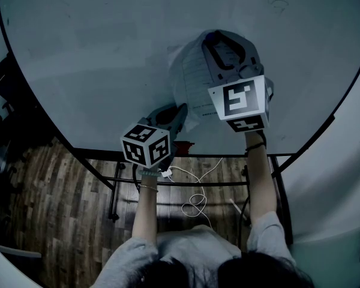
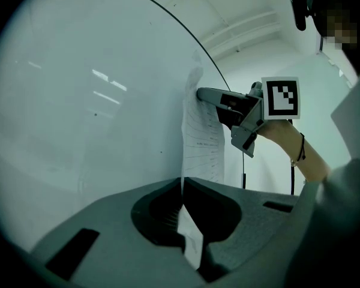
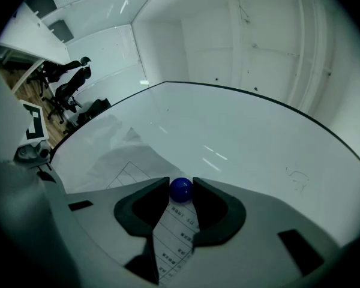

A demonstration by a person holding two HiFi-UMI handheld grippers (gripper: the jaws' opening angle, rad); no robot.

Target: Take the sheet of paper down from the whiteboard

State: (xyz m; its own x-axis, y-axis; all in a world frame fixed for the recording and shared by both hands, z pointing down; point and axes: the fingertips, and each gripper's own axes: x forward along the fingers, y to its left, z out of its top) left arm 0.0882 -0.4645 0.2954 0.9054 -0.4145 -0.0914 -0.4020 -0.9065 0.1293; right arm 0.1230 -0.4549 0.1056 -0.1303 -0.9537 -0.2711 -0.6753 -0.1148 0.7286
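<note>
A printed sheet of paper (image 1: 189, 86) hangs on the whiteboard (image 1: 96, 47), bulging away from the board. My left gripper (image 1: 179, 111) is shut on the sheet's lower edge; in the left gripper view the paper (image 2: 203, 140) rises from between the closed jaws (image 2: 182, 183). Higher up, my right gripper (image 1: 221, 38) points at the sheet's top. In the right gripper view its fingertips (image 3: 181, 183) sit on either side of a round blue magnet (image 3: 181, 191) and touch it, with the paper (image 3: 179, 240) beneath them. The right gripper (image 2: 201, 93) also shows in the left gripper view, against the board.
The whiteboard's black frame and stand (image 1: 186, 156) run below the grippers. A white cable (image 1: 195, 200) lies on the wooden floor. Office chairs (image 3: 69, 80) stand far off to the left. A faint scribble (image 3: 296, 177) marks the board.
</note>
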